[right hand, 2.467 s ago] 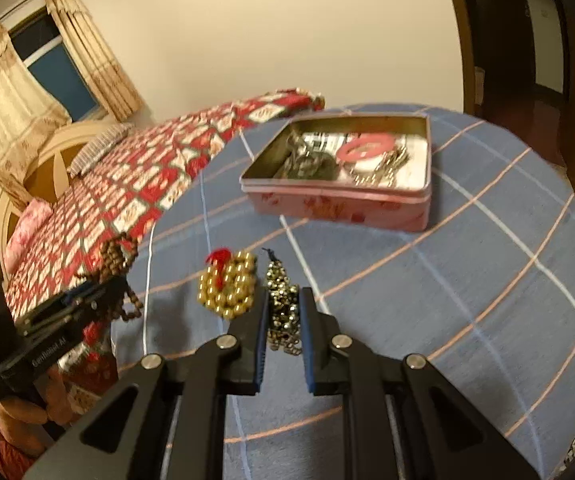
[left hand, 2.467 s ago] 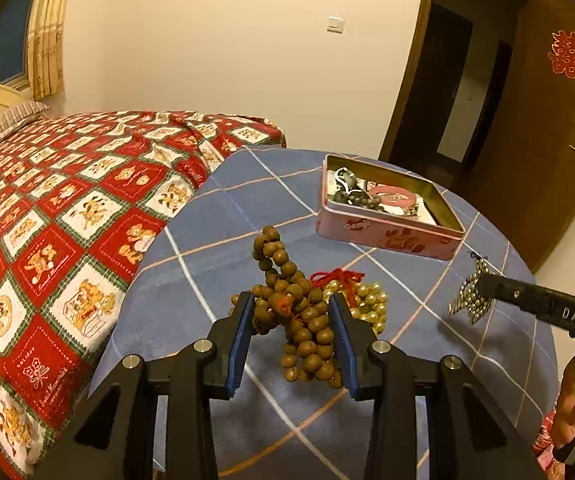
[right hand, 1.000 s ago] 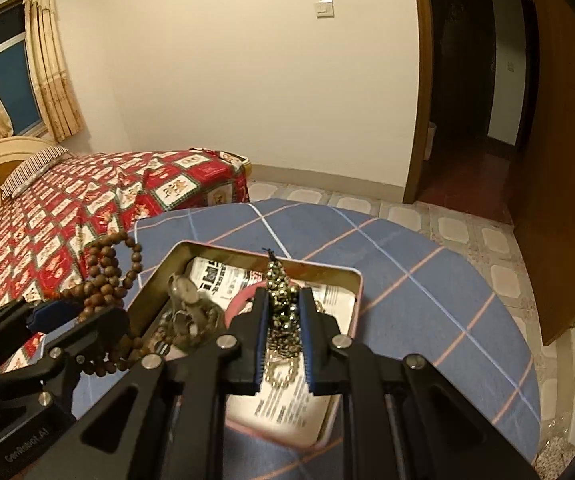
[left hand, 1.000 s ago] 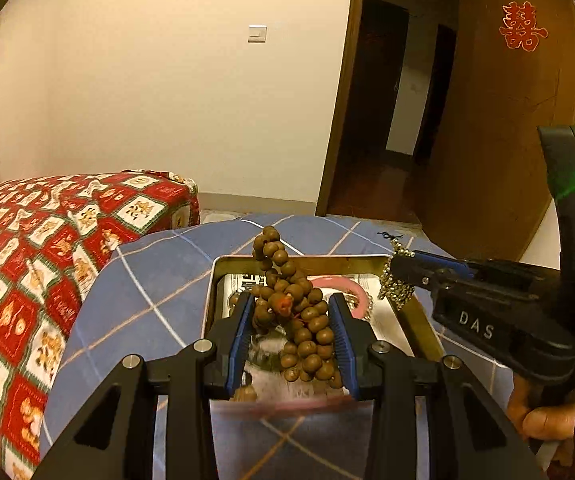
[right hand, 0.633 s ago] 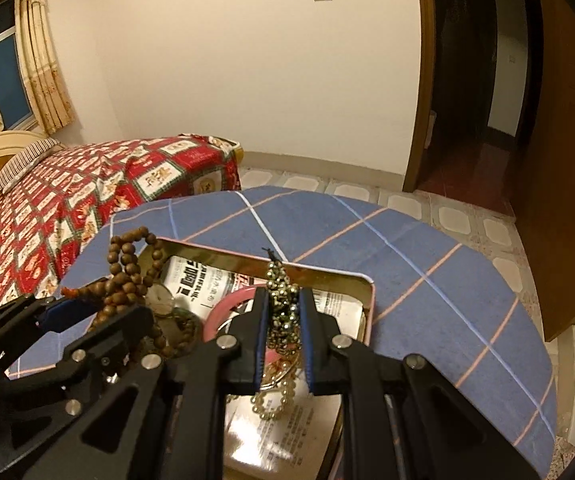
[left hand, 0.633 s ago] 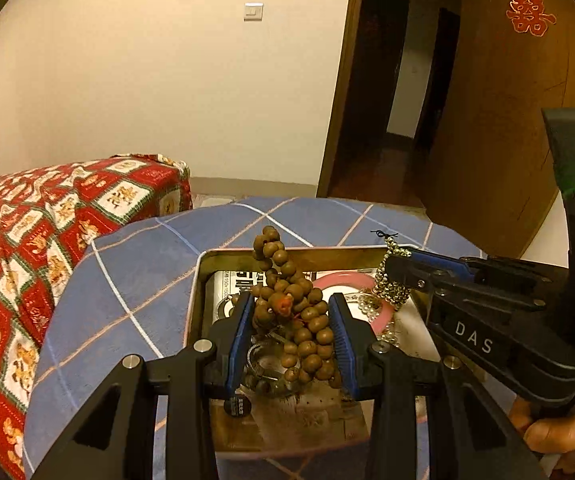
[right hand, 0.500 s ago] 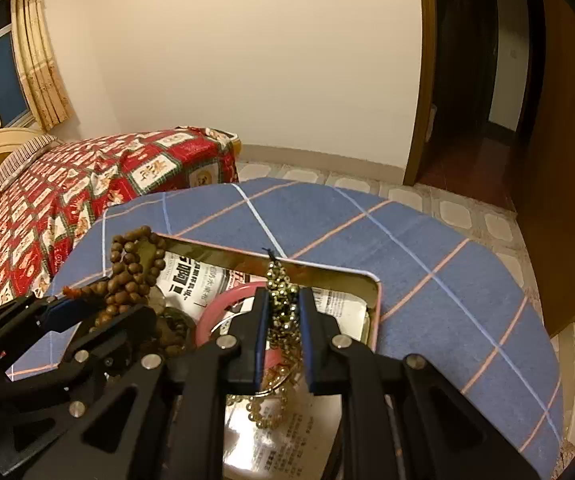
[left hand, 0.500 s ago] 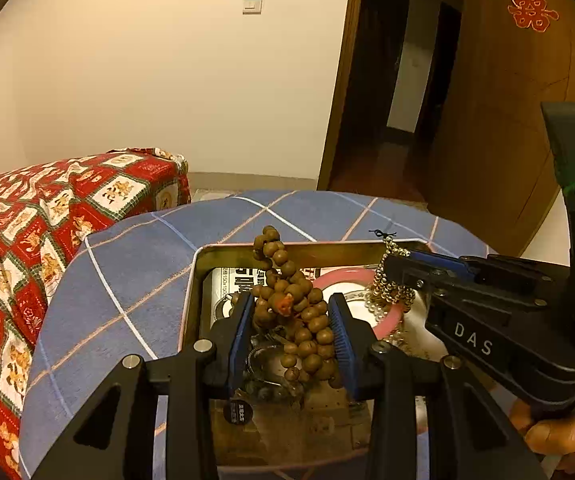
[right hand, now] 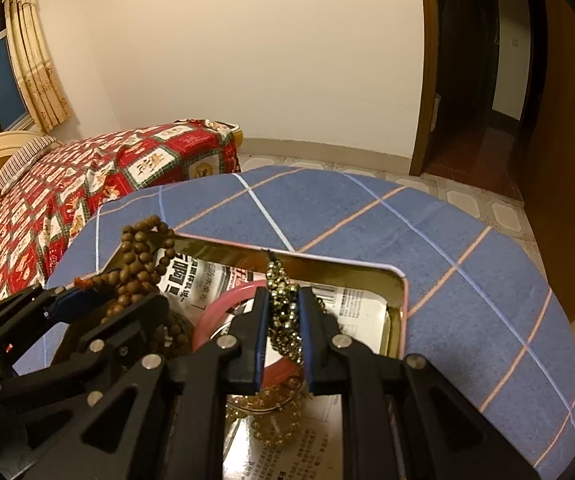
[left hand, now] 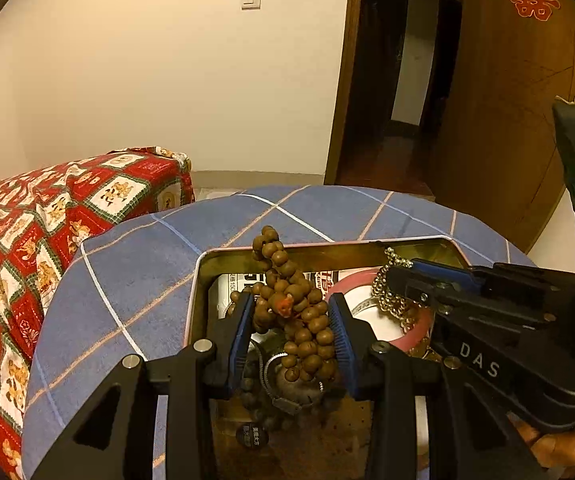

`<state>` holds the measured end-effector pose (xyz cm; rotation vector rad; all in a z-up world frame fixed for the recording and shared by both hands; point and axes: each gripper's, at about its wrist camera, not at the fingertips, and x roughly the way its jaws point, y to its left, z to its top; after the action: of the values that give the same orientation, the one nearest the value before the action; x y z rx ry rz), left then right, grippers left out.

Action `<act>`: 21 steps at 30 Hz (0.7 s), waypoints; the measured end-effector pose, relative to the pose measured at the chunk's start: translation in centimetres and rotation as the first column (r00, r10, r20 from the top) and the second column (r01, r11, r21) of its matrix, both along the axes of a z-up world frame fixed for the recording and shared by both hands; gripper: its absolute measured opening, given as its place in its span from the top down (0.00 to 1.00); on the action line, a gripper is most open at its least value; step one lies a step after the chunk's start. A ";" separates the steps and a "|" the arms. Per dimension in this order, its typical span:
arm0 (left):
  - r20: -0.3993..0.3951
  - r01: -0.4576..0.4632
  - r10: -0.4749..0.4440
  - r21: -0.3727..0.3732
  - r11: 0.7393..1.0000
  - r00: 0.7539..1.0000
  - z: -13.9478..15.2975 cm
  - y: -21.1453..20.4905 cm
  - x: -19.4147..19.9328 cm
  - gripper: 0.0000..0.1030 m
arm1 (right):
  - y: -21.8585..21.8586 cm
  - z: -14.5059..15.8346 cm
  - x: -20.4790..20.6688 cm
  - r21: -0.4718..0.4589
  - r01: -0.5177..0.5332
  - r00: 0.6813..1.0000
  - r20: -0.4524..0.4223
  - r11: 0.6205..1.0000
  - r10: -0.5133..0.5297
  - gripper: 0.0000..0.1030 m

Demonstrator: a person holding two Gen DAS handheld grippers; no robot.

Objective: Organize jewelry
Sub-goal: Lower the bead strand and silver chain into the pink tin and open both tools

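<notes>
1. Jewelry sits in two bunches above an open, rectangular pink metal tin [left hand: 203,268] with a gold-coloured inside, which stands on the round desk [left hand: 127,264] covered in blue cloth with white and orange crossing lines.
2. A bunched string of round brown wooden beads [left hand: 293,312] with one orange-red bead is clamped between the blue pads of the left gripper [left hand: 291,328], over the left half of the tin; its top loop rises above the fingertips.
3. The right wrist view shows the same brown beads [right hand: 137,264] and left gripper [right hand: 99,304] at the tin's left end.
4. A small cluster of dark, metallic gold-toned beads [right hand: 283,312] is pinched between the narrowly set pads of the right gripper [right hand: 283,320], over the tin's middle.
5. In the left wrist view that cluster [left hand: 391,292] hangs from the right gripper [left hand: 401,280], whose body carries the letters "DAS".
6. Inside the tin lie a pink bangle [right hand: 227,304], a strand of pale gold beads [right hand: 275,412], a watch with a metal band [left hand: 291,388] and a printed paper lining [right hand: 359,312].
7. A bed with a red patterned quilt [right hand: 87,176] stands just beside the desk on the left.
8. A dark wooden door [left hand: 507,100] with a red paper ornament stands open to the right.
</notes>
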<state>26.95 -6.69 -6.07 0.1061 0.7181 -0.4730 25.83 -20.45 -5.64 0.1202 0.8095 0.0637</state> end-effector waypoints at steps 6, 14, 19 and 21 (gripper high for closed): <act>0.005 -0.005 0.005 0.028 1.000 1.000 -0.1 -0.4 0.2 0.62 | -0.1 0.0 0.1 0.005 0.001 1.000 -0.003 1.000 -0.001 0.83; -0.006 -0.067 0.067 0.022 0.998 0.998 0.5 0.2 -0.5 0.45 | 0.1 0.5 -0.4 0.038 -0.016 1.000 -0.001 0.999 0.016 0.79; 0.000 -0.101 0.101 0.004 0.995 0.995 1.7 1.1 -1.3 0.40 | 0.1 2.0 -1.4 0.034 -0.003 0.999 0.032 0.999 0.002 0.70; 0.002 -0.103 0.103 -0.001 0.995 0.995 2.2 1.4 -1.8 0.40 | 0.1 2.6 -2.0 0.035 0.003 0.999 0.046 0.999 -0.005 0.62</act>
<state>25.10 -5.27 -3.92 0.0682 0.7173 -0.3742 23.86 -20.39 -3.01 0.1532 0.7627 0.0767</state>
